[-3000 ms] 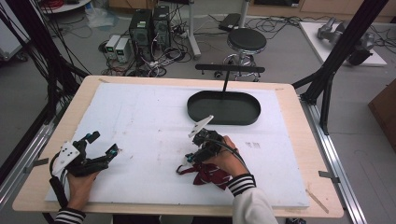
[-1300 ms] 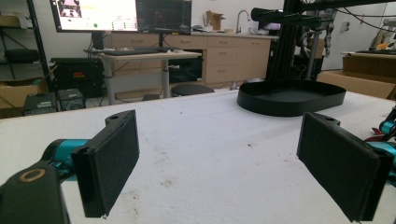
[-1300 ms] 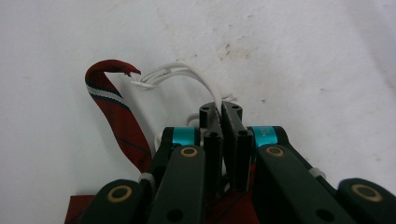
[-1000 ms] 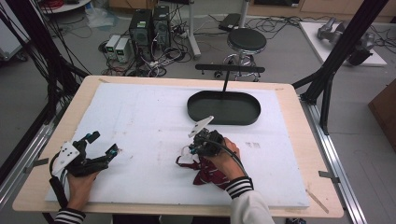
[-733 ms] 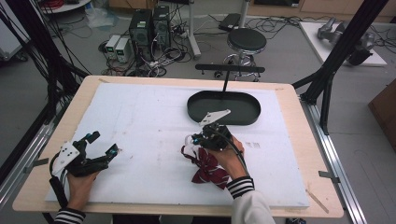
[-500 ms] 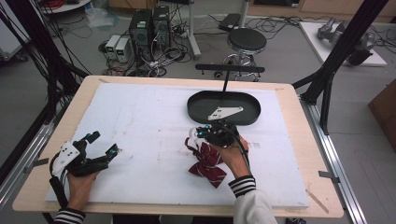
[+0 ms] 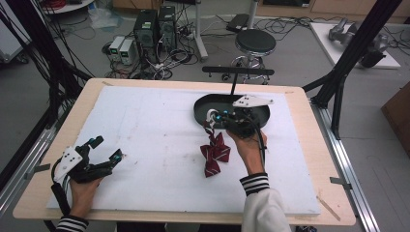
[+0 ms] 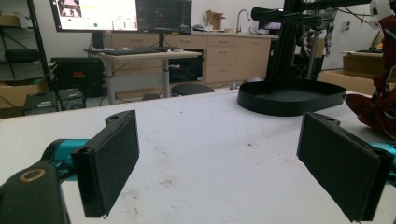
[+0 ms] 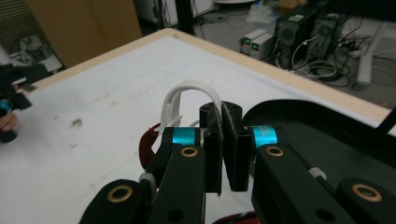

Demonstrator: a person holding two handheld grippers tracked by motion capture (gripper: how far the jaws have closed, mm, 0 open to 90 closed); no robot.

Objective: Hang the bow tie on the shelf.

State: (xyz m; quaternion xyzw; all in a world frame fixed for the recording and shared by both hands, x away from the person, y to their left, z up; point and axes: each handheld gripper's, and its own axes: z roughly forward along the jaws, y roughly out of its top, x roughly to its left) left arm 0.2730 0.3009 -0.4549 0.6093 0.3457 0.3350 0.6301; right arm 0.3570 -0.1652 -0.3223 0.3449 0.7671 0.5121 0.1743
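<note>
With the right claw (image 7: pixel 216 117) clenched on the white loop (image 9: pixel 189 95) of the red bow tie (image 7: pixel 215 153), which hangs at the tray's (image 7: pixel 203 104) 7 o'clock rim above the tabletop (image 7: pixel 145 130), the transfer step appears under way; the next move likely calls for carrying it over the rim toward 1 o'clock, while the left claw (image 7: pixel 106 150) rests released.

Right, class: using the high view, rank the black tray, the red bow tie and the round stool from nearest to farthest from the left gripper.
1. Red bow tie: mid-table, to the right of the left gripper.
2. Black tray: far side of the table, behind the bow tie.
3. Round stool: on the floor beyond the table's far edge.
</note>
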